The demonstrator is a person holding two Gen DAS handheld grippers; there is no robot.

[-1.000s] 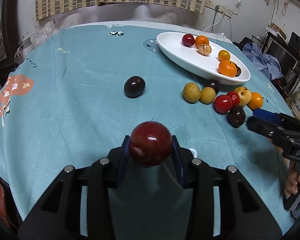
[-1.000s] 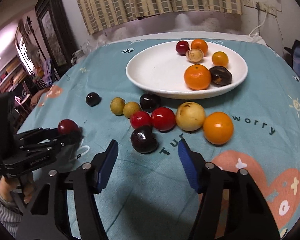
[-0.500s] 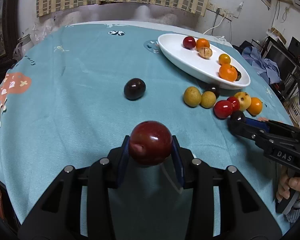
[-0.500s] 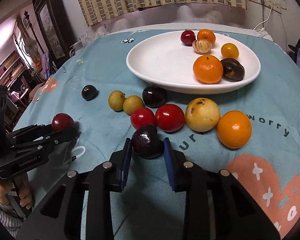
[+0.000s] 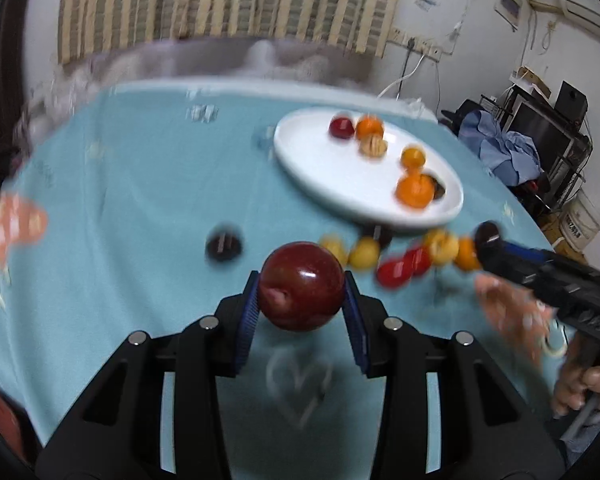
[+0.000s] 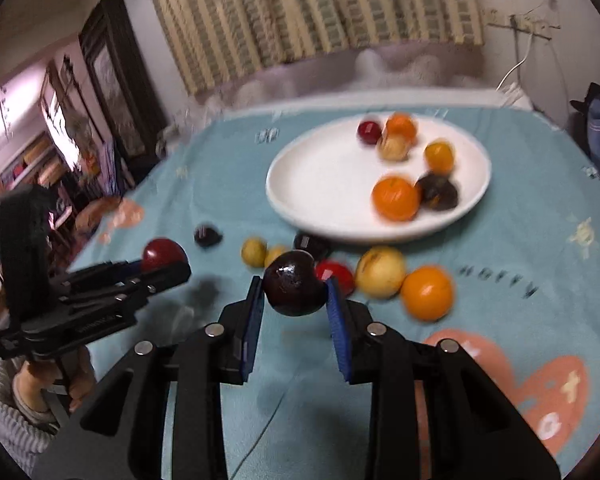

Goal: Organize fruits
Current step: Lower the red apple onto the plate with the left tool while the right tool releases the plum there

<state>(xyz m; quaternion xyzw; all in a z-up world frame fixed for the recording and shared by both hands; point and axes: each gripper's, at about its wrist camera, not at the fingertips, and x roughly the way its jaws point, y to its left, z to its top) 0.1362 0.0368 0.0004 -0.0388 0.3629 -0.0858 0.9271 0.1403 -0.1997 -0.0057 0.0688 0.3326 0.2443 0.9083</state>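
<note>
red plum (image 5: 301,286) clamped in left gripper (image 5: 300,312), dark plum (image 6: 295,289) clamped in right gripper (image 6: 295,312). both held clear of the cloth, short of the white plate (image 6: 320,184), likely their destination.

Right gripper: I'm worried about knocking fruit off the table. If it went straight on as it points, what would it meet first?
Probably the red fruit just beyond the dark plum in its jaws, then the white plate; blur leaves depth uncertain.
</note>
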